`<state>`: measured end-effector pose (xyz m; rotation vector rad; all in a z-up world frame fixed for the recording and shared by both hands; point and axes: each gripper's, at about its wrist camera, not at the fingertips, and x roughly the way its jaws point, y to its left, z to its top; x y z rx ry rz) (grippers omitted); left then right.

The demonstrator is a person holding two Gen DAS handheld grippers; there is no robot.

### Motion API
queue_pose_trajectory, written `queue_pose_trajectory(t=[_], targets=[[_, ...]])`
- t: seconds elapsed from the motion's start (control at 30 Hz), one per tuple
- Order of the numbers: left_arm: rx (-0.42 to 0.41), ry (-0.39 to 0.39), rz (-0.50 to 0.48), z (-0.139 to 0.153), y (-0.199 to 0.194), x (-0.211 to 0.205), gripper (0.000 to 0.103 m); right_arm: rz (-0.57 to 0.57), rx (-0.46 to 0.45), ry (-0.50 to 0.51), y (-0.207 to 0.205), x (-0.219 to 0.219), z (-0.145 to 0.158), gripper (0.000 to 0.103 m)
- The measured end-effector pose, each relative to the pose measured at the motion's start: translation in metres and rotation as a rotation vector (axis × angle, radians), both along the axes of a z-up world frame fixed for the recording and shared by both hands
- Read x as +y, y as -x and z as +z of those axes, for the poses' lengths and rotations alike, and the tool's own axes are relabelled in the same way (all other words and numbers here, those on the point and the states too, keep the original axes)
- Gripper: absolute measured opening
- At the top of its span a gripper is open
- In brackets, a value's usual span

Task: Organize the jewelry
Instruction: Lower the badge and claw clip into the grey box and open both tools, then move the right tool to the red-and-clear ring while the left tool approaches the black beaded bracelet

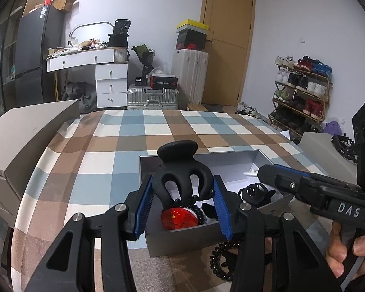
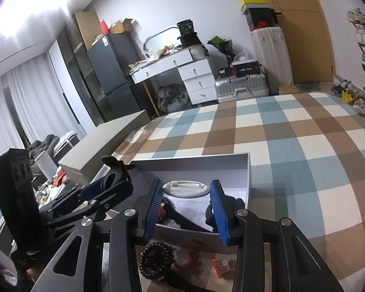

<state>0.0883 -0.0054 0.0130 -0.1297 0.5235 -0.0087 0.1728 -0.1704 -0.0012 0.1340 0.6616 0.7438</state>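
My left gripper (image 1: pixel 182 200) is clamped on a black hair claw (image 1: pixel 182 175), held just above the near end of the grey box (image 1: pixel 182 238) on the checked bedspread (image 1: pixel 109 141). My right gripper (image 2: pixel 186 209) has its jaws apart with nothing between them, poised over the same box.

The risk I see is the claw's teeth snagging the coiled hair tie and red badge (image 1: pixel 179 220) lying beneath it, or the pads slipping on its curved shell so it drops outside the wall.

Only the right view shows the white oval dish (image 2: pixel 186 189) deeper in the box, and the bead bracelet (image 2: pixel 155 259) and red clips (image 2: pixel 217 265) lying outside it.
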Motion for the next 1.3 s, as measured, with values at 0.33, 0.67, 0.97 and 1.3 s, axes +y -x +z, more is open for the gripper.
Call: queue_pose_trajectory(t=[0.33,0.67,0.97,1.3], targets=[[0.004,0.004,0.007,0.0,-0.001,-0.001,0.042,-0.006,0.007,0.01,-0.002,0.0,-0.004,0.039],[0.005,0.0,0.021,-0.001,-0.001,0.002,0.043,-0.012,0.006,0.013,0.0,-0.003,-0.002,0.042],[-0.055,-0.031,-0.019,0.005,0.014,-0.009,0.081,-0.042,-0.069,0.039,0.016,-0.016,0.013,0.096],[-0.017,-0.029,0.006,0.003,0.016,-0.009,0.095,-0.067,-0.034,0.068,0.02,-0.037,0.01,0.103]])
